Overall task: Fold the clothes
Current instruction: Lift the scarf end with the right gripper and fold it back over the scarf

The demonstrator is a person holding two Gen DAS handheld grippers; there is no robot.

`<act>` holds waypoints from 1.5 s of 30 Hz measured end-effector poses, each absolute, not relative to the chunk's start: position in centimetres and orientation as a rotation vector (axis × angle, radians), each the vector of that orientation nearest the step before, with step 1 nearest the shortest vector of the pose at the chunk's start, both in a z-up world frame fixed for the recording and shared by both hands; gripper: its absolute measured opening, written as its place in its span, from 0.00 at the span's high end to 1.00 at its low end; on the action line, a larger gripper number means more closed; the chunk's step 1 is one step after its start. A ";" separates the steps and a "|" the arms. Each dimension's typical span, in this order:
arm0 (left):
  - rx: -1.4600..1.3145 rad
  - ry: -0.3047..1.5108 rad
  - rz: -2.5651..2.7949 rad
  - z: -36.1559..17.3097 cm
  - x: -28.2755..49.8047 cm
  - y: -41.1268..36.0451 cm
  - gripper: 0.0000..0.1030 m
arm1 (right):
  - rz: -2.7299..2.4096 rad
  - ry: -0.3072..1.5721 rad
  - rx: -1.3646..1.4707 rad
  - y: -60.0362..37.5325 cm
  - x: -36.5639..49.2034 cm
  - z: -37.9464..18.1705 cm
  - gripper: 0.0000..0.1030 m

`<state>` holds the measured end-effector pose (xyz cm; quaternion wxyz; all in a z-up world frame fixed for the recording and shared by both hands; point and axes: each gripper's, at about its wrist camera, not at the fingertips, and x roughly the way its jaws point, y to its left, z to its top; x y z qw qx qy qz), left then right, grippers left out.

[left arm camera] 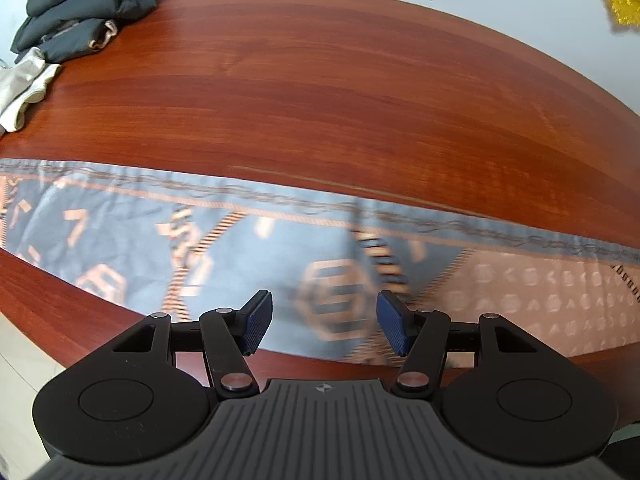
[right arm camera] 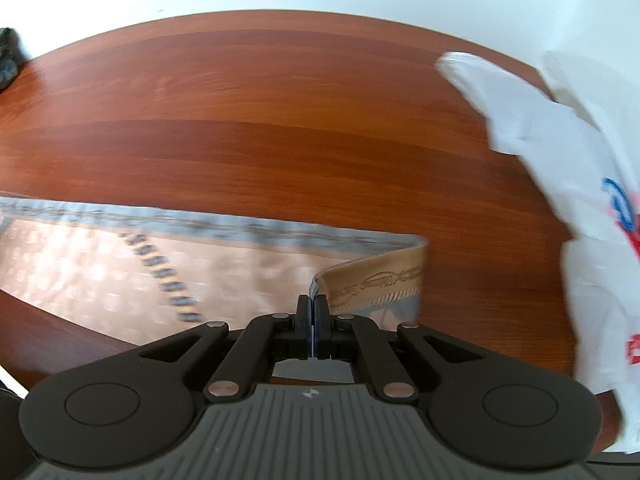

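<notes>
Motion blur smears the blue-grey and peach patterned cloth (left arm camera: 248, 248) lying flat along the near edge of my red-brown wooden desk (left arm camera: 320, 80); my right tool (right arm camera: 314, 312) pinches its turned-up corner, my left tool (left arm camera: 324, 320) hovers spread above it, white printed garment (right arm camera: 568, 184) and dark folded clothes (left arm camera: 80, 8) at the sides

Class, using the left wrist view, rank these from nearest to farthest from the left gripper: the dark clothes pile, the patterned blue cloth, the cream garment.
1. Patterned blue cloth: directly under and ahead of the left gripper, across the table.
2. Cream garment: far left, at the table's edge.
3. Dark clothes pile: top left corner, just beyond the cream garment.
</notes>
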<state>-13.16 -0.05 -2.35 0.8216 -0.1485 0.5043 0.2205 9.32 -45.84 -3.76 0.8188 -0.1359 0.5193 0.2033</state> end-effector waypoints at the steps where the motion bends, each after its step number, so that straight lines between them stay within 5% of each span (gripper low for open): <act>1: -0.312 1.077 0.470 -2.2 -13.5 0.5 0.41 | 0.441 1.106 -0.290 -45.0 9.0 -3.4 0.99; 17: -0.227 1.059 0.460 0.3 -20.2 11.6 0.38 | 0.621 1.097 -0.304 -24.6 1.5 -0.1 0.99; 45: -0.135 1.045 0.378 0.6 -28.2 31.1 0.38 | 0.638 1.124 -0.359 -2.8 -7.1 -1.1 0.99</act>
